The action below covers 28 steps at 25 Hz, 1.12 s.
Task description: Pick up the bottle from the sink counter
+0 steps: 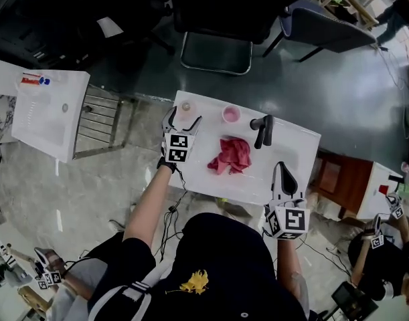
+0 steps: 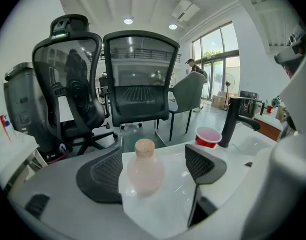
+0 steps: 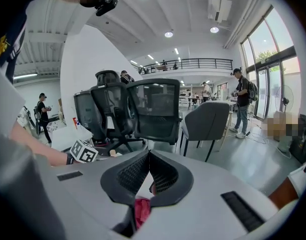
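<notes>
A small pale pink bottle (image 1: 186,107) with a tan cap stands upright at the far left corner of the white sink counter (image 1: 291,146). My left gripper (image 1: 183,118) is open around it, one jaw on each side. In the left gripper view the bottle (image 2: 144,170) stands between the mesh pads (image 2: 100,177) with a gap on both sides, so the left gripper (image 2: 153,158) is not touching it. My right gripper (image 1: 281,169) hovers at the counter's near right edge, shut and empty. In its own view the right gripper (image 3: 148,156) has both tips together.
On the counter are a red cup (image 1: 231,114), a black faucet (image 1: 263,130) and a crumpled red cloth (image 1: 229,155). Black office chairs (image 1: 214,25) stand beyond the far edge. A second white sink unit (image 1: 50,109) is at the left. Another person's gripper (image 1: 377,239) shows at the right.
</notes>
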Each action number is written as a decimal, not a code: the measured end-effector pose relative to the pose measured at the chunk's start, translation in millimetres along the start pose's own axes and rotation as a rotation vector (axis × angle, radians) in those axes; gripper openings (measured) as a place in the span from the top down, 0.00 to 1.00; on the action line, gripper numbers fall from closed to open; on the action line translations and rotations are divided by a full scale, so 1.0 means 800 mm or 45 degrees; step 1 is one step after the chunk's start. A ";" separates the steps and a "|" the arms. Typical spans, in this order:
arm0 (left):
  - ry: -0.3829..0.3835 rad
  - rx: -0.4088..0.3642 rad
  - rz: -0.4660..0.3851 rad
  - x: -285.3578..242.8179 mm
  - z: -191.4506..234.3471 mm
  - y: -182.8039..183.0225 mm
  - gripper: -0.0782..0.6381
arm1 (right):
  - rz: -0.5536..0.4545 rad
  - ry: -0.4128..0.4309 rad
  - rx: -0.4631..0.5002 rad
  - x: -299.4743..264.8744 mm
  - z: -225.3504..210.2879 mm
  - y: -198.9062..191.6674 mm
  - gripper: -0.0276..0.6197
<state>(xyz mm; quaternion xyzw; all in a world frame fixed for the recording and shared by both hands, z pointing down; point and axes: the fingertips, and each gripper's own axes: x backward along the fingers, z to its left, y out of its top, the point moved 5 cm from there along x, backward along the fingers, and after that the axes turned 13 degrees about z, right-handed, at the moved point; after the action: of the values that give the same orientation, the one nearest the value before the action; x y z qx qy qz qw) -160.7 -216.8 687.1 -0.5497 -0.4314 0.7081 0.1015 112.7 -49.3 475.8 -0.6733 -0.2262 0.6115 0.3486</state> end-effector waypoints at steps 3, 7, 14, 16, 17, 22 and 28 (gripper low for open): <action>-0.004 0.018 0.031 -0.017 0.007 -0.009 0.34 | 0.018 0.016 0.002 -0.017 0.012 -0.003 0.91; -0.026 0.031 0.093 -0.044 0.006 -0.026 0.32 | 0.034 0.076 0.024 -0.035 0.038 -0.004 0.91; -0.015 0.012 0.135 -0.091 0.021 -0.043 0.29 | 0.086 0.150 0.031 -0.052 0.064 -0.015 0.91; -0.018 0.006 0.153 -0.100 0.022 -0.048 0.29 | 0.098 0.160 0.024 -0.055 0.069 -0.020 0.91; -0.020 0.005 0.162 -0.103 0.023 -0.051 0.29 | 0.102 0.164 0.021 -0.055 0.073 -0.022 0.91; -0.004 -0.032 0.190 -0.114 0.023 -0.058 0.29 | 0.120 0.163 0.017 -0.057 0.082 -0.030 0.91; 0.016 -0.069 0.217 -0.120 0.017 -0.060 0.29 | 0.115 0.148 0.009 -0.055 0.074 -0.032 0.91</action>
<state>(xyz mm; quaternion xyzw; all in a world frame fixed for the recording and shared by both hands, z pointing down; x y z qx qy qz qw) -152.4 -254.1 788.6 -0.5914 -0.4012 0.6989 0.0287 51.1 -53.5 524.0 -0.7158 -0.1729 0.5873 0.3358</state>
